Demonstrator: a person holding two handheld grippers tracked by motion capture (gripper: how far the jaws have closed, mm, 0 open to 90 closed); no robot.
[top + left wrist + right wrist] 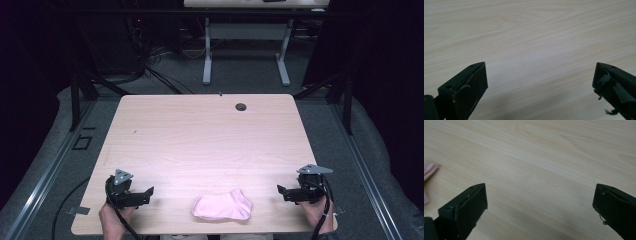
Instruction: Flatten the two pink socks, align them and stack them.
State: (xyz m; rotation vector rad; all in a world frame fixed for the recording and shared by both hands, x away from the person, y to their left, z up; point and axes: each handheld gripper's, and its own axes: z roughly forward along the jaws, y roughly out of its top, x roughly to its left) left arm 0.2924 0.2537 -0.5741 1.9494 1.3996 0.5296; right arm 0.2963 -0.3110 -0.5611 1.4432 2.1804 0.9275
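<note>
Pink sock [222, 206] lying flat at the near edge of the light wooden table [200, 135], midway between the two grippers and touching neither. Toe end toward the person's right, cuff end toward the left, upper edge slightly humped.

Left gripper [149, 193] held low over the near left corner of the table, pointing toward the sock; grey three-cornered plate [122, 176] on top, left hand [114, 220] gripping from below, black cable trailing off the near edge. Jaws spread wide in the left gripper view [540, 75], with nothing but bare wood grain between them.

Right gripper [281, 190] held low over the near right corner, pointing back toward the sock, well apart from it; grey plate [314, 169] on top, right hand [316, 212] behind, cable hanging down past the wrist. Jaws likewise spread wide in the right gripper view [540, 195], gap empty over bare table; edge of the pink sock [428, 171] visible at the far left of that view, beyond the jaw tip.

Small dark round grommet hole [241, 106] near the far edge of the table, right of centre. Grey carpeted floor [240, 75] beyond, with the white legs of a second table [207, 55] farther back.
</note>
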